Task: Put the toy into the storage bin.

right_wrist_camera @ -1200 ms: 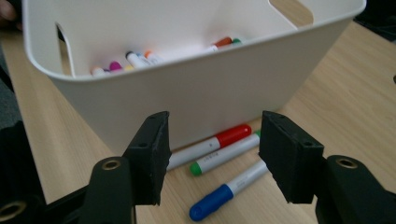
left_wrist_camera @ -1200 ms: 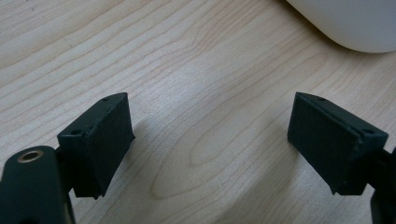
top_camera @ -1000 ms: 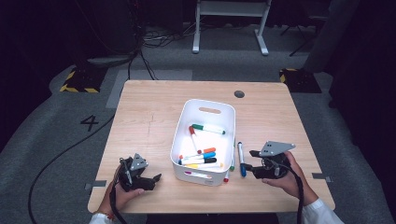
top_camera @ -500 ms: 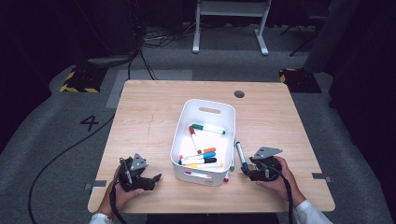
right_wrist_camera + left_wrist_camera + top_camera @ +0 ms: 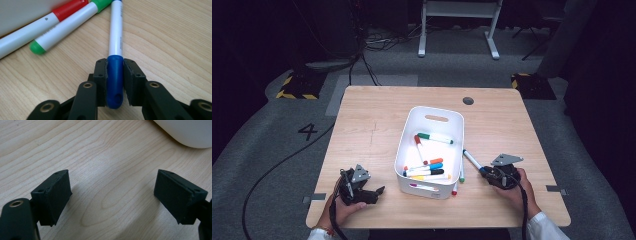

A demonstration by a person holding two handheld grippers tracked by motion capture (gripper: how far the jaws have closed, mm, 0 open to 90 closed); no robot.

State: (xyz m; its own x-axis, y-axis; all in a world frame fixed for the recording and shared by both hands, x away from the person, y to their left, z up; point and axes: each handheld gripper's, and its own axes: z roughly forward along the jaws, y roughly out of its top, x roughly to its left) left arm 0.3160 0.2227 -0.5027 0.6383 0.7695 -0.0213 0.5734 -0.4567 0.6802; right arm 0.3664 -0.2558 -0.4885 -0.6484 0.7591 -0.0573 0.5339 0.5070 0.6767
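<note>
Between the right gripper's (image 5: 115, 82) jaws, blue marker (image 5: 115, 50).

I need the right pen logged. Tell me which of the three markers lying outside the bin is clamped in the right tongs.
The blue-capped marker: the right tongs pinch its blue cap. The green-capped marker and red-capped marker lie free beside it.

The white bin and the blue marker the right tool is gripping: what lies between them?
In the high view, two markers lie on the table there, beside the white bin: a green-capped marker and a red-capped marker. The blue marker lies farther right.
</note>
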